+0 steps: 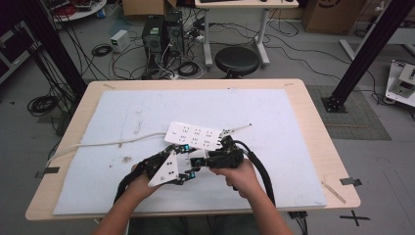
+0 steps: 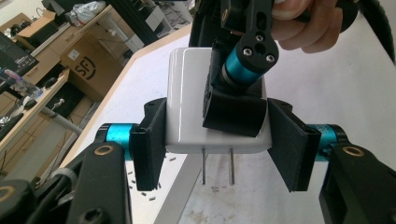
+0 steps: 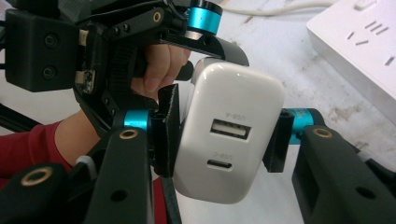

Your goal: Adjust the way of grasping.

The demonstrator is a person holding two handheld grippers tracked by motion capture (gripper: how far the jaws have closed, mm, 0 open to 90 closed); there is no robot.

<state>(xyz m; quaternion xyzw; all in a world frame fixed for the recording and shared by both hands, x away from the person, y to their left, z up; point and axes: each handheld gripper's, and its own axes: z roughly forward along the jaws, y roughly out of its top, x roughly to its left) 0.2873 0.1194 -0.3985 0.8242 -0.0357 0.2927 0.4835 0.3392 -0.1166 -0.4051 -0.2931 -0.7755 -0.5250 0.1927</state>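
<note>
A white USB charger (image 2: 187, 102) with two metal prongs (image 2: 231, 165) hangs just above the table, held between both grippers. My left gripper (image 2: 217, 144) is shut on its two narrow sides, the prongs pointing toward its camera. My right gripper (image 3: 222, 137) clamps the same charger (image 3: 229, 130) across its other faces, with the USB ports facing its camera. One of its pads (image 2: 233, 112) lies flat on the charger's broad face. In the high view the two grippers (image 1: 188, 171) (image 1: 200, 159) meet at the charger (image 1: 195, 155), in front of a white power strip (image 1: 193, 135).
The power strip (image 3: 359, 42) lies mid-table on a white mat (image 1: 274, 112), its white cable (image 1: 107, 143) running off to the left edge. A thin white stick (image 1: 237, 129) rests beside the strip's right end. A black stool (image 1: 237, 59) stands beyond the table.
</note>
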